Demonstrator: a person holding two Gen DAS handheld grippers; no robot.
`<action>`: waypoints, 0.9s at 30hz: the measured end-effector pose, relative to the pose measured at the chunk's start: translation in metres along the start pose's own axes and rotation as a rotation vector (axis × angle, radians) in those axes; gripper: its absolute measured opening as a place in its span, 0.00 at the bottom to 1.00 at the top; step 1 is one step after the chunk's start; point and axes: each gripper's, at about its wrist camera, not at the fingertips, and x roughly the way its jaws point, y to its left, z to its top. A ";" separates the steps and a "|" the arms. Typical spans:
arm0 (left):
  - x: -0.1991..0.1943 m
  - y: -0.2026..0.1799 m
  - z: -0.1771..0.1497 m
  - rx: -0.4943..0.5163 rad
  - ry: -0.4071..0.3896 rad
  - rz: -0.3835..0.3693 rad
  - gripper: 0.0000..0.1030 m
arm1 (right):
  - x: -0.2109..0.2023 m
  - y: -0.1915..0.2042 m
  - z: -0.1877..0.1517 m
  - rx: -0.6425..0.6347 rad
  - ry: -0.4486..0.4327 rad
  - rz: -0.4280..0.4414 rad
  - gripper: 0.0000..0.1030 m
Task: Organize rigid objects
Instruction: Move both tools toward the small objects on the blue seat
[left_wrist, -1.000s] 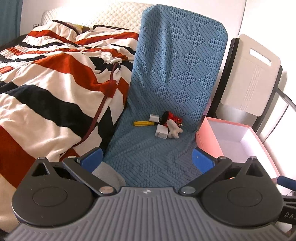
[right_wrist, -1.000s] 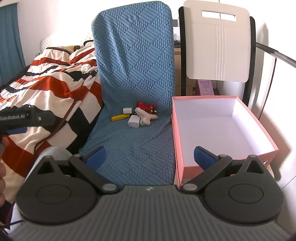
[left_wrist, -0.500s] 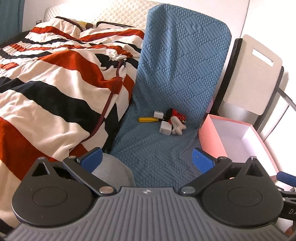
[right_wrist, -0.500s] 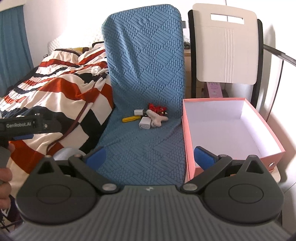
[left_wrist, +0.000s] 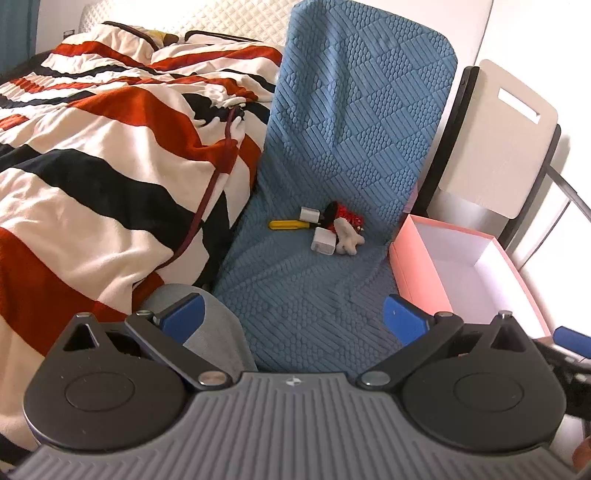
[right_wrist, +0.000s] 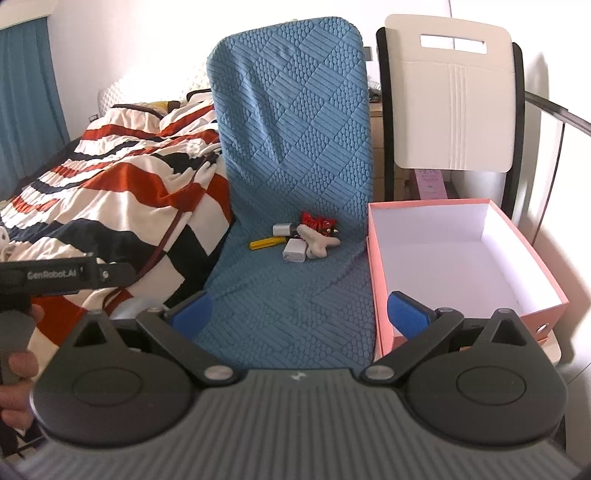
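A small pile lies at the back of a blue-covered chair seat (right_wrist: 291, 295): a yellow-handled tool (right_wrist: 266, 242), two white chargers (right_wrist: 294, 254), a white bone-shaped piece (right_wrist: 319, 243) and a red spiky item (right_wrist: 317, 223). The pile also shows in the left wrist view (left_wrist: 325, 229). An empty pink box (right_wrist: 380, 273) stands right of the seat. My left gripper (left_wrist: 291, 317) and right gripper (right_wrist: 301, 312) are both open and empty, well short of the pile.
A bed with a red, black and white striped duvet (left_wrist: 92, 166) lies to the left. A white chair back (right_wrist: 454, 99) stands behind the box (left_wrist: 413, 266). The left gripper's body (right_wrist: 62, 277) and the hand show at the left of the right wrist view.
Both grippers have shifted left and back a little, so the pile and box sit further right in both views. Both stay open and empty.
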 end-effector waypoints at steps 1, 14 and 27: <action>-0.001 0.000 0.000 0.002 -0.005 -0.003 1.00 | 0.001 0.002 -0.001 -0.004 0.006 0.003 1.00; -0.008 0.020 -0.010 -0.031 -0.018 -0.012 1.00 | -0.002 0.020 -0.008 -0.029 0.014 0.020 1.00; 0.002 0.011 -0.004 0.063 -0.027 -0.016 1.00 | -0.004 0.015 -0.016 0.020 -0.001 0.002 1.00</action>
